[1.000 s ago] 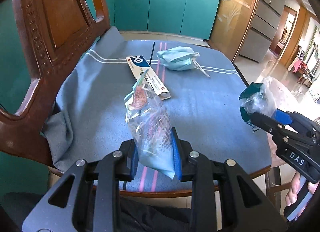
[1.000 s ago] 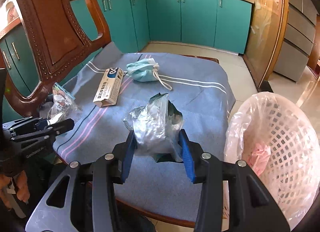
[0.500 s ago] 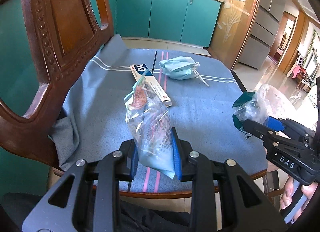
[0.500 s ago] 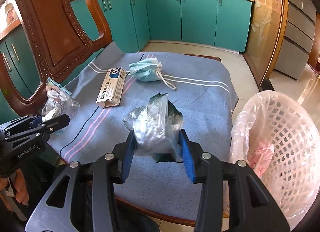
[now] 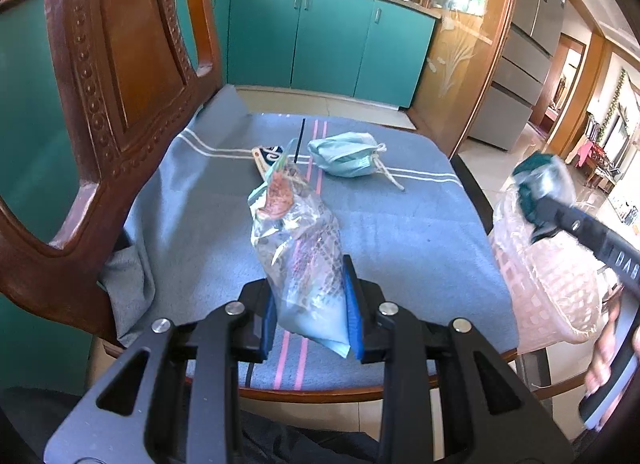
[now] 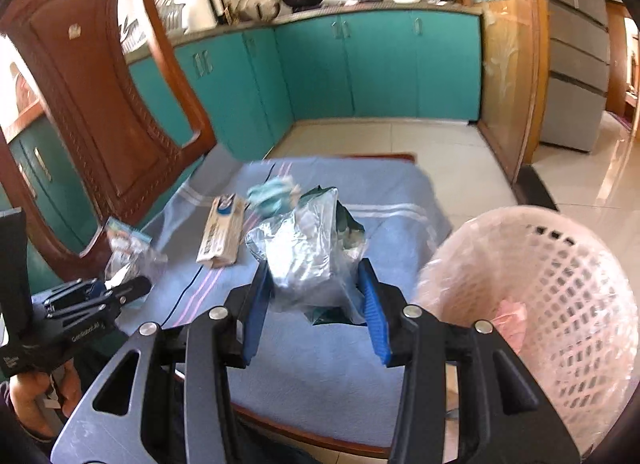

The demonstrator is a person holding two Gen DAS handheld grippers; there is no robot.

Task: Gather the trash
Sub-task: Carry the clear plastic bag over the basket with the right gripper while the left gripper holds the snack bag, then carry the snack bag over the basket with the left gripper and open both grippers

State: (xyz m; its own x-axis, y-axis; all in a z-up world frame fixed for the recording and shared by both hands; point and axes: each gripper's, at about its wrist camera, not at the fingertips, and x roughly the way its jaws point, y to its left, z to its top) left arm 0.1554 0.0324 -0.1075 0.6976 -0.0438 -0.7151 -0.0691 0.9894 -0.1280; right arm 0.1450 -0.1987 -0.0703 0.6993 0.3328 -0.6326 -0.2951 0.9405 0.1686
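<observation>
My left gripper (image 5: 308, 308) is shut on a clear plastic snack bag (image 5: 298, 248), held above the near edge of the blue cloth (image 5: 400, 240) on the chair seat. My right gripper (image 6: 316, 296) is shut on a crumpled silver and green wrapper (image 6: 308, 252), raised over the seat next to the pink mesh trash basket (image 6: 560, 304). In the left wrist view that wrapper (image 5: 536, 184) hangs just above the basket (image 5: 548, 288). A white carton (image 6: 222, 228) and a crumpled blue face mask (image 5: 348, 158) lie on the cloth.
The carved wooden chair back (image 5: 120, 84) rises on the left. Teal kitchen cabinets (image 5: 332, 40) stand behind, with a grey fridge (image 5: 528, 44) at the right. A clear liner with something pink (image 6: 512, 316) inside lines the basket.
My right gripper has lifted the silver wrapper up and to the right, from over the seat edge to above the basket. The left gripper has tilted up a little, still holding its bag.
</observation>
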